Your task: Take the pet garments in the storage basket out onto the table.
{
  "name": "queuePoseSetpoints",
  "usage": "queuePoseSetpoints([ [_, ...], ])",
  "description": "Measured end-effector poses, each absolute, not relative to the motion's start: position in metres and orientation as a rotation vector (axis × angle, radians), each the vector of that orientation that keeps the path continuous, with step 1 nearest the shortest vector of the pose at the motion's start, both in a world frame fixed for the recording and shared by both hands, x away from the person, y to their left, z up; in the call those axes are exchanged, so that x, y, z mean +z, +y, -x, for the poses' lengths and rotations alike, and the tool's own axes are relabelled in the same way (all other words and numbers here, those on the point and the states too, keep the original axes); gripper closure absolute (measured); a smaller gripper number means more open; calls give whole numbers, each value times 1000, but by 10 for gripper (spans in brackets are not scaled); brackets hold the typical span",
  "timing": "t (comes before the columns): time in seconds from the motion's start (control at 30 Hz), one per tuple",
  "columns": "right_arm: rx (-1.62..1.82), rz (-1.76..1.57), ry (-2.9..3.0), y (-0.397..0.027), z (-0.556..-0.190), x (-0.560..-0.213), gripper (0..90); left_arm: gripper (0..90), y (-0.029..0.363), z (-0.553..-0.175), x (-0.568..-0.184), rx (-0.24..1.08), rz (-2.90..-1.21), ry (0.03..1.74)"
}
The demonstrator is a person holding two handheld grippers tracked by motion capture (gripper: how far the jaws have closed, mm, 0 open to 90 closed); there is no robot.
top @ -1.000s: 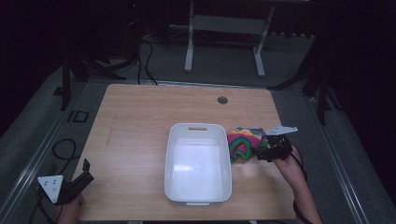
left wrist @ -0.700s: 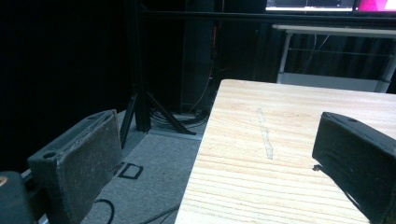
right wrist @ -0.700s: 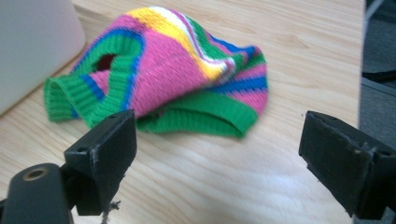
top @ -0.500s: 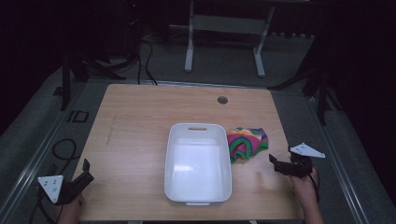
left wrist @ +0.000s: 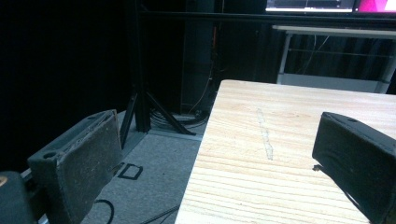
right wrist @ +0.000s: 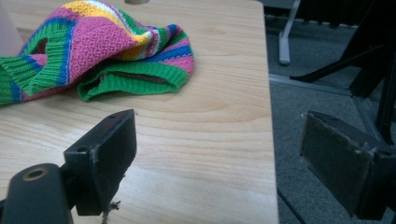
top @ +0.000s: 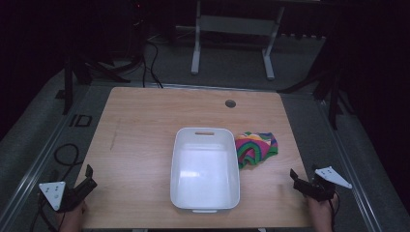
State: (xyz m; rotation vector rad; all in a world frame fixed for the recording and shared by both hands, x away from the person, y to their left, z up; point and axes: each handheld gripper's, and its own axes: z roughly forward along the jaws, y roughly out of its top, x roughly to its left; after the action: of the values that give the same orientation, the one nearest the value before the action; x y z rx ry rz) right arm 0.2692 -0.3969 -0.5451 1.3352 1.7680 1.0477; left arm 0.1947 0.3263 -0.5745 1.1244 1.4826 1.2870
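Striped knit cloth (top: 256, 147), loose on the table (top: 145, 130).
It lies near the right edge, touching the white bin (top: 205, 169); my right gripper (top: 296, 180) and left gripper (top: 88, 178) gape wide, empty, at the near corners.

The striped knit cloth (right wrist: 98, 51) is cut off at the right gripper view's left edge.

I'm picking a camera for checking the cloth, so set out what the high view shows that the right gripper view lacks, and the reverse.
High view: the white bin beside the striped knit cloth, the left gripper at the table's near left corner, and the whole wooden table.

Right gripper view: the cloth's ribbed green edge and knit texture up close, and the pads of the open jaws.

Both: the cloth lying loose on the table, and the right gripper apart from it, holding nothing.
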Motion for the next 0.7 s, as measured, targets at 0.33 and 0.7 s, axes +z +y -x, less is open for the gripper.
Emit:
queuePoseSetpoints([
  [0.33, 1074, -1340, 1701, -404, -254, -552, 111, 19, 326, -195, -575, 1286, -1124, 1483],
  [0.7, 1094, -1335, 1642, -407, -250, -555, 112, 19, 326, -194, -575, 1288, -1122, 1480],
])
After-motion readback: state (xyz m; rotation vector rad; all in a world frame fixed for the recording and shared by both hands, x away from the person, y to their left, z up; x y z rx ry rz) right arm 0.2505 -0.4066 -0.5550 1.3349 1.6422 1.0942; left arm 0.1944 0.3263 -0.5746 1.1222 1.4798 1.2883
